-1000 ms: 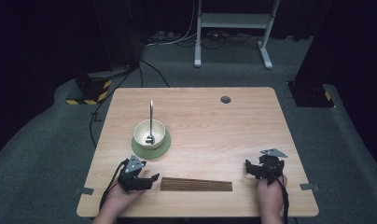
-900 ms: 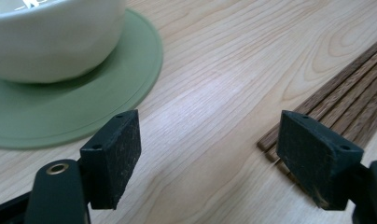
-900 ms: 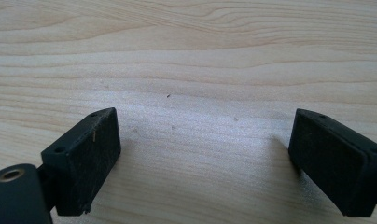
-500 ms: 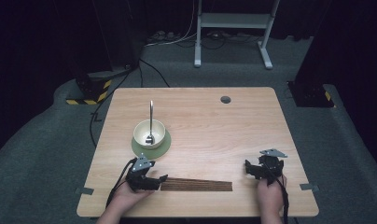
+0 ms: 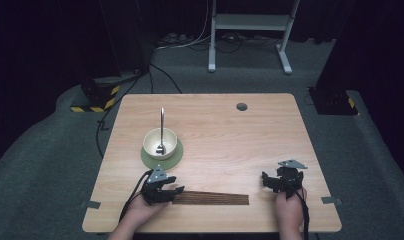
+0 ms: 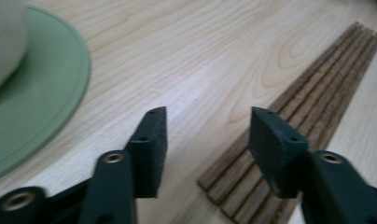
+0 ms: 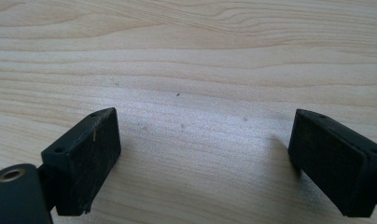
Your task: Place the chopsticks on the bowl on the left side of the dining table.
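Observation:
A dark slatted wooden strip (image 5: 212,198) lies flat along the table's front edge. My left gripper (image 5: 174,190) sits at its left end, low over the table. In the left gripper view its jaws (image 6: 207,116) stand partly apart over bare wood, with the strip's end (image 6: 317,88) under the right-hand jaw. The jaws have just been closing, and nothing is pressed between them. My right gripper (image 5: 274,181) rests at the front right, and its jaws (image 7: 203,121) are wide open over bare tabletop.
A cream bowl (image 5: 160,142) with an upright spoon (image 5: 162,122) stands on a green plate (image 5: 174,159) just behind the left gripper. The plate's rim (image 6: 42,93) shows close by in the left gripper view. A round hole (image 5: 241,106) sits at the table's back.
My left hand has slid to the right, up to the strip's left end. The right hand has stayed where it was.

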The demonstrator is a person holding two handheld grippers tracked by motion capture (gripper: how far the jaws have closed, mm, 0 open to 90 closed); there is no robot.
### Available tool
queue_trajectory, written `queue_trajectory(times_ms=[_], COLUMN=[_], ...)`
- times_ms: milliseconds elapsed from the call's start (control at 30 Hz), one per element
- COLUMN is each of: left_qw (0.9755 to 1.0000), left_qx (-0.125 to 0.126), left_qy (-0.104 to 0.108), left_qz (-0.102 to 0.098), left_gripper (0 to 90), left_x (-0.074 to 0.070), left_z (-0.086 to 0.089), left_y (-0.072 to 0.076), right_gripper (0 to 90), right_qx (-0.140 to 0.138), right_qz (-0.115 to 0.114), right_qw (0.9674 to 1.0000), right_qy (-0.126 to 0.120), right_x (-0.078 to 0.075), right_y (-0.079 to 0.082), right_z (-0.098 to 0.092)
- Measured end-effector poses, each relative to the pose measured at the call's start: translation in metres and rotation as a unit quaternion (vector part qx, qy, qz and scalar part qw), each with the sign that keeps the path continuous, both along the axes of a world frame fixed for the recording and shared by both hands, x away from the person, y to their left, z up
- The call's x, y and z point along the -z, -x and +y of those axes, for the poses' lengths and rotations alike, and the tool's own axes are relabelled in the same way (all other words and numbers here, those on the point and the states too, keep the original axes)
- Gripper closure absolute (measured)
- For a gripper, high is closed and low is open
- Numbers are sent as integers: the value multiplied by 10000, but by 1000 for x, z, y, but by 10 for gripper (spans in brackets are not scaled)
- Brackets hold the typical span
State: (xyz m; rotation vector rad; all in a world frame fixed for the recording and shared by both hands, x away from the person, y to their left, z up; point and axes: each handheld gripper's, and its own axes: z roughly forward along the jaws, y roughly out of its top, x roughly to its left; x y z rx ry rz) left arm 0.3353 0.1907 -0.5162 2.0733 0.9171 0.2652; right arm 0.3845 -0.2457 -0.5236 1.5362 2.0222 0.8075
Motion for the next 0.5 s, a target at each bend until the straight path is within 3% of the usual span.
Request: queue_trajectory(times_ms=[167, 500], left_qw=[9998, 9996], left_qx=[138, 248], left_qy=[75, -37], left_qz=[83, 108], left_gripper=[617, 673], left_x=[2, 4], left_z=[-2, -3], left_y=[1, 0], right_gripper=[90, 89], right_qx=[-11, -26], right_qz=[0, 37], right_qw=[10000, 10000], right_qy=[-2, -21], right_x=[0, 0], right_y=[0, 1], right_z=[0, 1])
